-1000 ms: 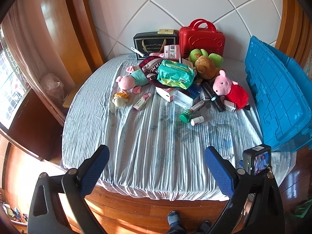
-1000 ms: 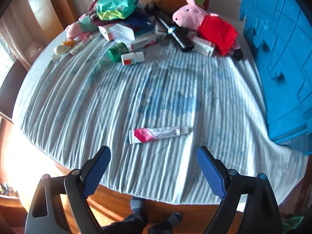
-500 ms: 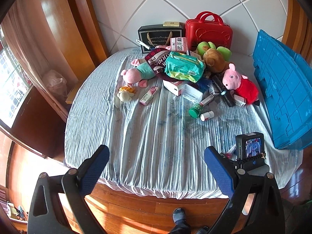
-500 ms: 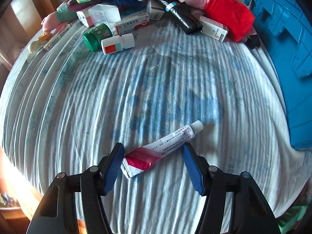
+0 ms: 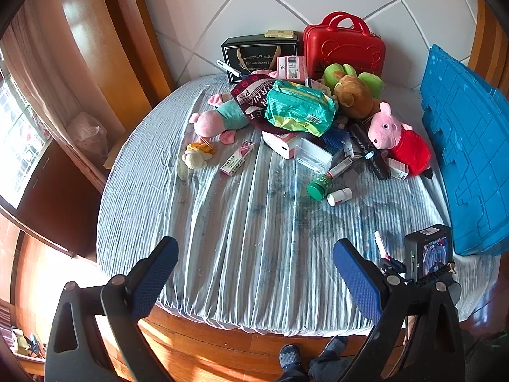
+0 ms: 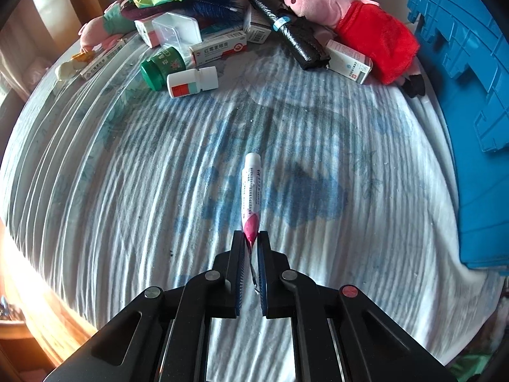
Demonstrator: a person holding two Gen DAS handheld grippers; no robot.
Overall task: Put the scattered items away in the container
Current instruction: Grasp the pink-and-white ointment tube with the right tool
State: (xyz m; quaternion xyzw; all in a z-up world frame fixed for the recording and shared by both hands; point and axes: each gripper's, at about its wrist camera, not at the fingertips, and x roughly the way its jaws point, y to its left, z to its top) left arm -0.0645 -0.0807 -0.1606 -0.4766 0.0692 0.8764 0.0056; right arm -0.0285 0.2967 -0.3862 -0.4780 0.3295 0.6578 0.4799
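one tube [image 6: 251, 191] clamped by its crimped end in right gripper [image 6: 251, 243], long axis at 12 o'clock, blue bin [image 6: 470, 102] at 2 o'clock; left gripper [image 5: 254, 273] fingers apart, holding nothing.

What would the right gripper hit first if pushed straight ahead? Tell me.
The right gripper, shut on the ointment tube, faces bare bedsheet ahead. Past the tube's cap, the first thing in line looks like the black folded umbrella beside the white medicine box, though depth is unclear.
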